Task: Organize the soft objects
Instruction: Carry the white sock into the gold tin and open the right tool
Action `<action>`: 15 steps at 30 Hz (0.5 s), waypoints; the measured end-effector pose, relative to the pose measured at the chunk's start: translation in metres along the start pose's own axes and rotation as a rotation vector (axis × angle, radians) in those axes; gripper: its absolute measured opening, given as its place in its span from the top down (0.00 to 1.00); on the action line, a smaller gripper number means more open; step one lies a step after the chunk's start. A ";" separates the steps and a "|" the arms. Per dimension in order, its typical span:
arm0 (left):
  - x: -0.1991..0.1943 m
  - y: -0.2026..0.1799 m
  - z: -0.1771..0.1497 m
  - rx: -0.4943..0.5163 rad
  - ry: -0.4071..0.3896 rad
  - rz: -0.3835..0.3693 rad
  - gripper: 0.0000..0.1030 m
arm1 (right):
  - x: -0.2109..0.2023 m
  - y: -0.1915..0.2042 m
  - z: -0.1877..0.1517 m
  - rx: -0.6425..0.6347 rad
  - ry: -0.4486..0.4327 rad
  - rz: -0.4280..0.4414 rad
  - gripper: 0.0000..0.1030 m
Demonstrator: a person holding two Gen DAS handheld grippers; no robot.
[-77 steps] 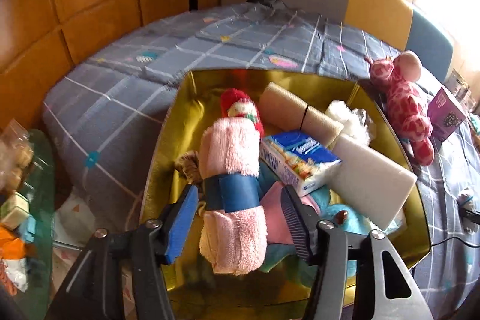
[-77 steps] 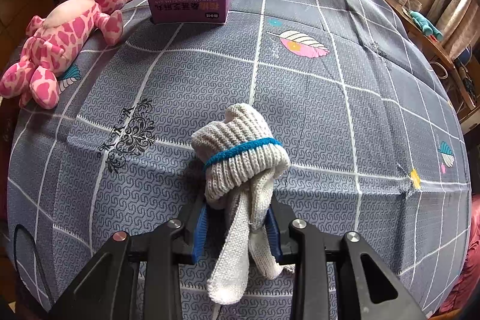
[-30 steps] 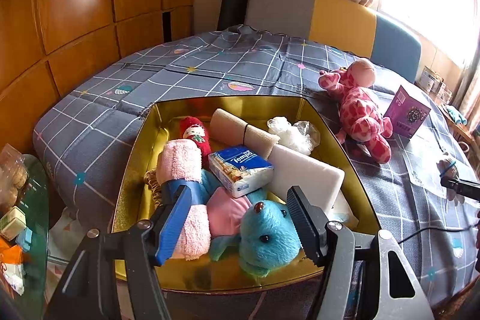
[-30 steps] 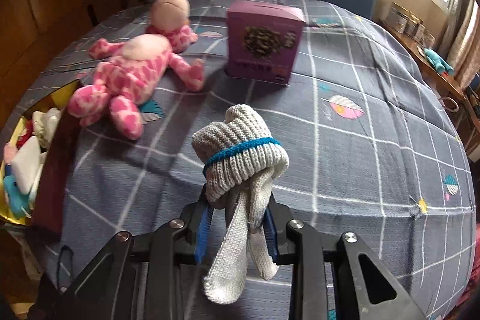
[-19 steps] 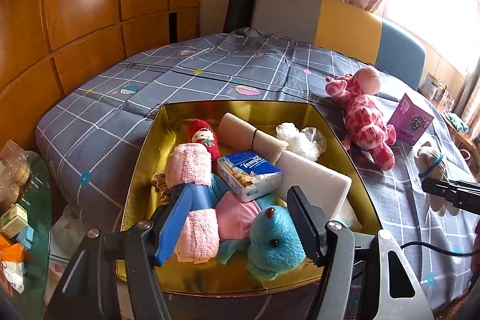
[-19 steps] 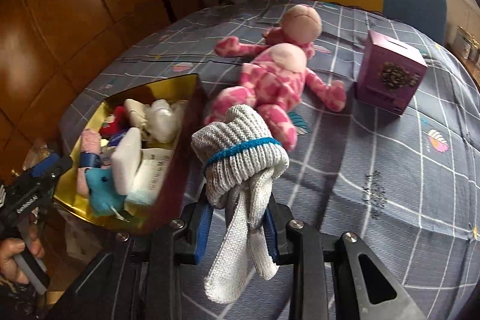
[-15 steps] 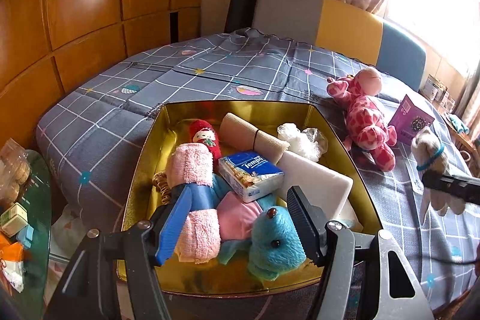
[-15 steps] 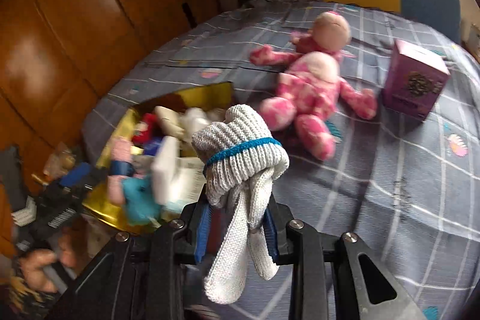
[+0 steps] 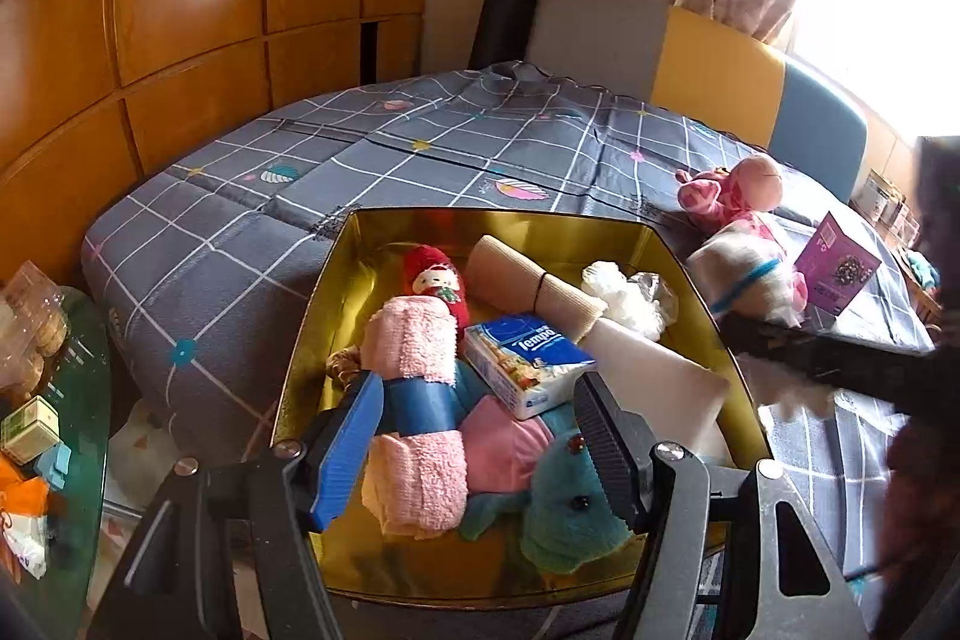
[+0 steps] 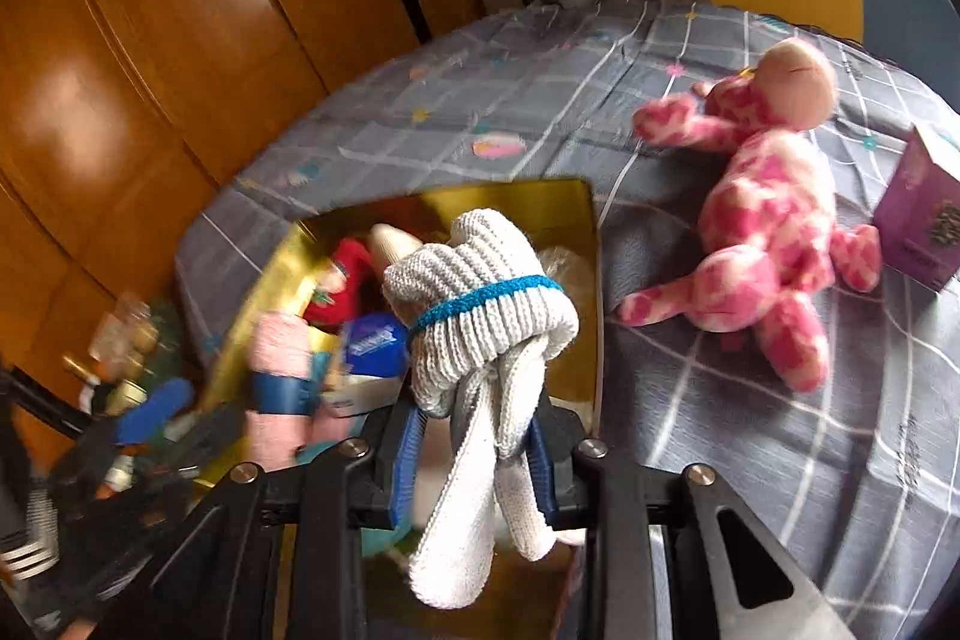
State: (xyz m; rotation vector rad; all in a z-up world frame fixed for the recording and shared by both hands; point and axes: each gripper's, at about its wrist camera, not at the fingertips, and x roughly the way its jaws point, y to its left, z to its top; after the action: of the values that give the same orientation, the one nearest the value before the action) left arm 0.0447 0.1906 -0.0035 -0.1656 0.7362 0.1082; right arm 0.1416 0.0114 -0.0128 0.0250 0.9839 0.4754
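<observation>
Clamped in my right gripper [image 10: 474,451] is the knitted glove bundle [image 10: 480,304], hanging over the gold box's [image 9: 690,274] right edge; my left gripper [image 9: 480,436] stands apart with nothing in it, over the pink towel roll [image 9: 414,340] and blue plush [image 9: 564,514] at the box's near edge.

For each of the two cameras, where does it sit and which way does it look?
Left wrist: sits behind the open left claw, looking down into the gold box; the other claw's arm enters at right.
Right wrist: sits behind the right claw, shut on the knitted glove bundle, facing the bed.
Shared: box, pink giraffe, purple carton.
</observation>
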 end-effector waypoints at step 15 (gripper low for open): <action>0.009 0.002 -0.003 -0.007 0.023 0.008 0.35 | 0.044 0.005 -0.024 -0.086 0.067 -0.077 0.64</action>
State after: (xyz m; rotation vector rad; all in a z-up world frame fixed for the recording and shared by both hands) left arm 0.0485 0.1924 -0.0121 -0.1714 0.7591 0.1167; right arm 0.1407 0.0290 -0.0597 -0.1063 1.0258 0.4494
